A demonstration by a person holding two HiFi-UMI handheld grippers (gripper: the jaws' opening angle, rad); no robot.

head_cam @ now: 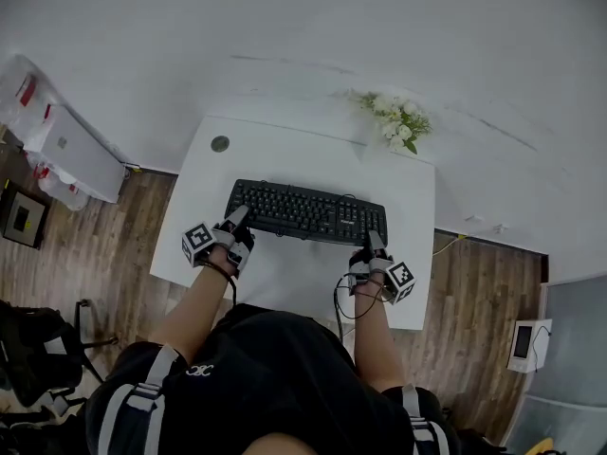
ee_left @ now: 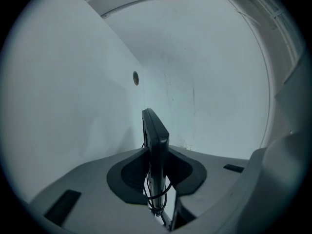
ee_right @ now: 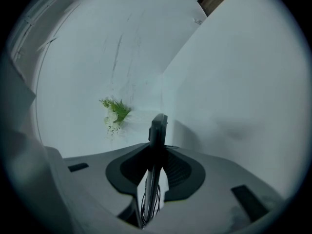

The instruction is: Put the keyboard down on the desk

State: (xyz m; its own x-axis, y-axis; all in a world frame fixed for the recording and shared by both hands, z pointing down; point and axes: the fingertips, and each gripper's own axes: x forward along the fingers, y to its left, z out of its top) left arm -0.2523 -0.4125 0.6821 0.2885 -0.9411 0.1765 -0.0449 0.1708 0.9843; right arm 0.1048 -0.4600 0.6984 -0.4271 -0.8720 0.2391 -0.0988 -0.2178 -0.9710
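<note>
A black keyboard (head_cam: pixel 305 212) lies level over the middle of the white desk (head_cam: pixel 285 150). My left gripper (head_cam: pixel 236 220) is shut on its near left corner and my right gripper (head_cam: pixel 376 244) on its near right corner. In the left gripper view the keyboard (ee_left: pixel 155 138) shows edge-on, clamped between the dark pads (ee_left: pixel 127 177) of that gripper (ee_left: pixel 155 168), with a gap to the desk surface (ee_left: pixel 73 106). The right gripper view shows the same: the keyboard's edge (ee_right: pixel 157 130) pinched in the right gripper (ee_right: pixel 155 168). A thin black cable (head_cam: pixel 340 303) hangs near my right wrist.
A bunch of white flowers (head_cam: pixel 398 119) (ee_right: pixel 115 113) stands at the desk's far right corner, against the wall. A round cable hole (head_cam: pixel 220 143) (ee_left: pixel 135 78) sits at the far left. On the wooden floor are white boxes (head_cam: pixel 76 154) left and a small device (head_cam: pixel 524 341) right.
</note>
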